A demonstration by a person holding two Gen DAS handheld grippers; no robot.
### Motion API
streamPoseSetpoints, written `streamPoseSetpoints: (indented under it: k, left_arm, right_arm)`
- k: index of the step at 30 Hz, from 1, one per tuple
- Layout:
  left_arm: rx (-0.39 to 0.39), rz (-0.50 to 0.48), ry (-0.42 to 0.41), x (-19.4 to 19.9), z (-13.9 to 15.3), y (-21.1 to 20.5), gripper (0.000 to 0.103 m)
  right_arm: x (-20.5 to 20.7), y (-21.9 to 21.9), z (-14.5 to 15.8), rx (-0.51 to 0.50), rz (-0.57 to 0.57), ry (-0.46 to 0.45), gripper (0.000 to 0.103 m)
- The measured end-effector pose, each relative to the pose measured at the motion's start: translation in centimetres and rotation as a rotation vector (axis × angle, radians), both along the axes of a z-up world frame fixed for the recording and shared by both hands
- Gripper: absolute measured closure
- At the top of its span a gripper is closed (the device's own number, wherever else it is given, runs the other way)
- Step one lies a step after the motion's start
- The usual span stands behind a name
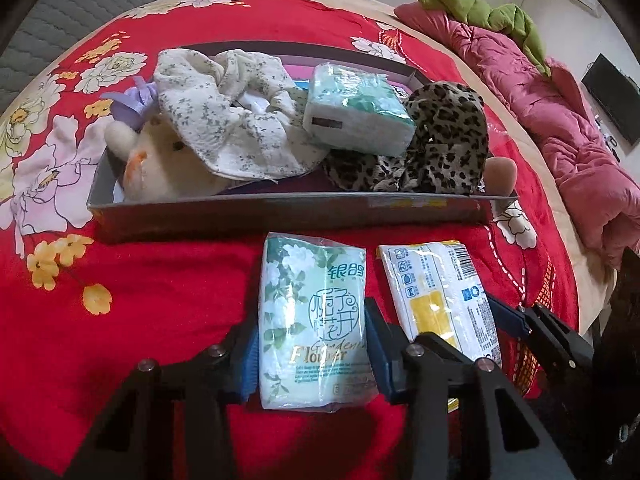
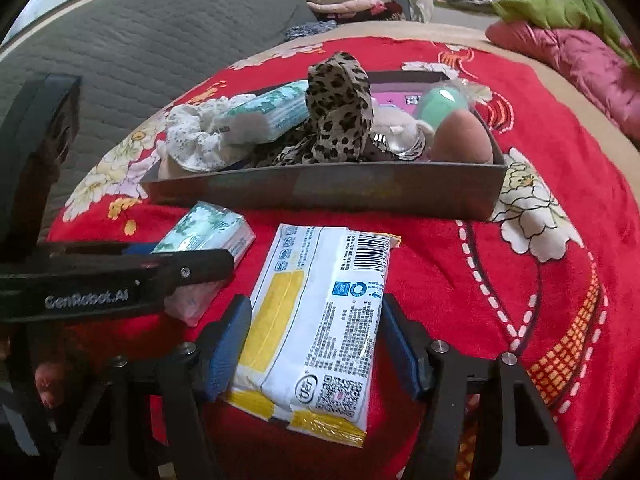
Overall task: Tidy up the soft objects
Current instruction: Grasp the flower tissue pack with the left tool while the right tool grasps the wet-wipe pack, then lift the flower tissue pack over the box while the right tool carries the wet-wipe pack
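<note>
Red floral bedspread underneath, my left gripper clamps the green tissue pack while my right gripper straddles the yellow-white wipes pack, pads not pressing.

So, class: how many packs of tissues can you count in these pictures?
3. The green floral pack lies on the red blanket between the left gripper's jaws; the yellow-and-white pack lies beside it; a third pack sits in the box. More may be hidden under the cloths.
</note>
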State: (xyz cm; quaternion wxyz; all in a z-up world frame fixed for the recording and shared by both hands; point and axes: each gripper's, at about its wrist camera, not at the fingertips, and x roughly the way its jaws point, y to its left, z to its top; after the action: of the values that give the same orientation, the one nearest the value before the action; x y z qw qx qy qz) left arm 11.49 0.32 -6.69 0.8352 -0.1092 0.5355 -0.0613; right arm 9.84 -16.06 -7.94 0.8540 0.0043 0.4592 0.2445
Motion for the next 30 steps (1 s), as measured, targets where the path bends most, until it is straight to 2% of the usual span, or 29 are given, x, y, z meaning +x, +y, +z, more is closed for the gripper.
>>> streamPoseSetpoints:
  k: [9, 14, 17, 22, 27, 30]
  left_arm:
    - [-0.015, 0.002, 0.004, 0.2, -0.1, 0.4, 0.058]
    - [-0.014, 0.002, 0.004, 0.1, -0.3, 0.4, 0.058]
    - [-0.006, -0.002, 0.001, 0.1, -0.3, 0.2, 0.058]
    - [-0.004, -0.006, -0.003, 0.2, -0.4, 0.0, 0.058]
    - [0.011, -0.012, -0.013, 0.1, -0.3, -0.2, 0.058]
    - [0.006, -0.011, -0.022, -0.1, 0.0, -0.2, 0.058]
  right_arm:
    - [-0.9, 3.6, -0.5, -0.192, 0.059, -0.099, 0.025]
    - [-1.1, 4.6, -0.9, -0.252, 0.075, -0.155, 0.025]
    - [-1.1, 4.6, -1.0, -0.261, 0.081, -0.167, 0.027]
    - [-0.7, 4.0, -0.9, -0.221, 0.079, -0.139, 0.032]
    - [-0.4, 2.8, -0.2, -0.183, 0.077, -0.141, 0.044]
    - [-0.2, 2.2, 0.2, -0.176, 0.069, -0.149, 0.046]
